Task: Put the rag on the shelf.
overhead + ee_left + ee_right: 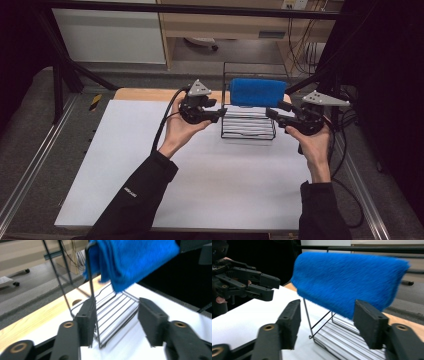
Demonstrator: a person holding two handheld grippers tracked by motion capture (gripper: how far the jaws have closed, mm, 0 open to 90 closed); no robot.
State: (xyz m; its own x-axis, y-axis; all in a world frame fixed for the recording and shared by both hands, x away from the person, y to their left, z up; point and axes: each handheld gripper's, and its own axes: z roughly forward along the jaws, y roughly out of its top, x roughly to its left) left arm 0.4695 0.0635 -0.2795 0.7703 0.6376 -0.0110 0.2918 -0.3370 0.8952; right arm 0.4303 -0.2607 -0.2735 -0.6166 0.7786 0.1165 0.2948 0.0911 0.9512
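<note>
The blue towel hangs lengthwise left-right on the wire rack, between the left gripper and right gripper, both wide open and empty.

The towel was a really bright, saturated blue, plain all over with no print, just a fuzzy nap. It hung on a thin black wire rack. The table had a plain white top, with a strip of light wood showing along the far edge. Both the left gripper and the right gripper were matte black, each with a light grey plate on top and brassy gold pivot pins on the jaws. The sleeves were black, the left one with a small white logo.
</note>
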